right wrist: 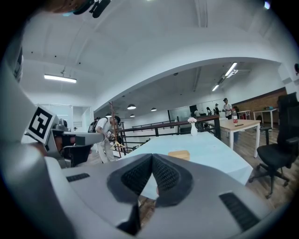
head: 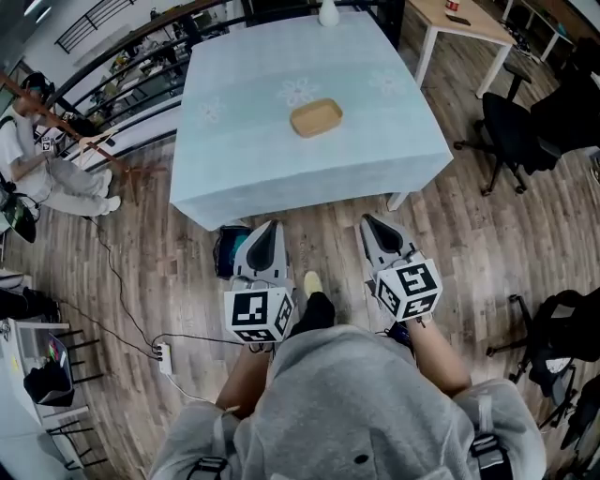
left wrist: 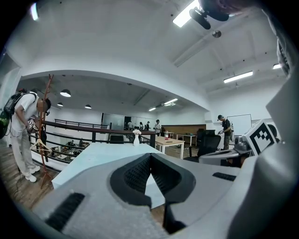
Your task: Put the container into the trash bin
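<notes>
- Pointing forward side by side in the head view, the left gripper (head: 266, 230) and the right gripper (head: 373, 225) were near the table (head: 281, 187). The container (head: 316, 117) lay at its middle, well apart from them.
- In the left gripper view, the jaws were pressed together and held nothing.
- In the right gripper view, the jaws were also together and empty.

Looks like an open-plan office: black swivel chairs (head: 511, 131), a pale wooden table (head: 459, 23), ceiling strip lights (left wrist: 238, 77), a railed mezzanine edge (left wrist: 84, 125).

Grey sweatshirt (head: 356, 403); grey left tool (head: 272, 227) and right tool (head: 367, 221) bear marker cubes (head: 258, 314).
</notes>
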`<state>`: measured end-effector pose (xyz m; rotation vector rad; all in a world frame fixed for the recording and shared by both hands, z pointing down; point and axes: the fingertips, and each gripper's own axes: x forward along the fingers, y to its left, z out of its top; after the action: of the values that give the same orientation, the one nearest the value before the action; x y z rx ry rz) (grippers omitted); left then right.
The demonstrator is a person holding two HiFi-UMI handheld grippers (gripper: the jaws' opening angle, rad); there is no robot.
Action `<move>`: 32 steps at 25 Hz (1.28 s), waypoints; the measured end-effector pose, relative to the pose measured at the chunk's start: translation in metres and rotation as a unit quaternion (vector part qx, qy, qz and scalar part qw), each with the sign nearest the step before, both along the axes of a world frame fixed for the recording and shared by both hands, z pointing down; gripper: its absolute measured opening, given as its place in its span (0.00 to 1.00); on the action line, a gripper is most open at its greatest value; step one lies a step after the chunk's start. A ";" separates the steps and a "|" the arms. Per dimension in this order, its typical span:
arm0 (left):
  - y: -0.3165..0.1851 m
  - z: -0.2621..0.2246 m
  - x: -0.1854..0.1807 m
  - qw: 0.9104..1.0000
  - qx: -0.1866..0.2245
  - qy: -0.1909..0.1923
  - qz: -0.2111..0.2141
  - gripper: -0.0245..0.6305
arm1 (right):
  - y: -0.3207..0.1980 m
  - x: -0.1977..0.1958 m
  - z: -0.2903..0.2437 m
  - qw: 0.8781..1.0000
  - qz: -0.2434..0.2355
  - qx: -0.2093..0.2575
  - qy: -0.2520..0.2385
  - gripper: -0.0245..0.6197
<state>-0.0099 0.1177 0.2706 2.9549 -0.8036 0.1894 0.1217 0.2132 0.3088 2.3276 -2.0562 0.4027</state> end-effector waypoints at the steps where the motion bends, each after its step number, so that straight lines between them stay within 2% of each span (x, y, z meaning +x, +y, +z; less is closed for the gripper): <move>1: -0.007 0.000 0.001 1.000 -0.003 0.001 0.000 0.07 | -0.007 0.001 -0.001 1.000 0.000 -0.002 0.002 0.08; 7: -0.046 0.000 0.019 1.000 -0.010 0.006 0.003 0.07 | -0.050 0.017 -0.005 1.000 -0.009 -0.012 0.017 0.08; 14: -0.091 0.007 0.013 1.000 -0.020 0.010 -0.002 0.06 | -0.093 0.016 -0.006 1.000 -0.006 -0.018 0.024 0.08; 18: -0.114 0.009 0.024 1.000 -0.022 0.009 0.003 0.07 | -0.117 0.022 -0.005 0.999 -0.004 -0.018 0.026 0.08; 32: -0.168 0.011 0.033 1.000 -0.026 0.006 0.017 0.07 | -0.169 0.028 -0.001 0.999 0.016 -0.021 0.018 0.08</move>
<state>0.0228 -0.0508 0.2818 2.9205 -0.7354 0.1913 0.1497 0.0438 0.3081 2.3286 -1.9767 0.3970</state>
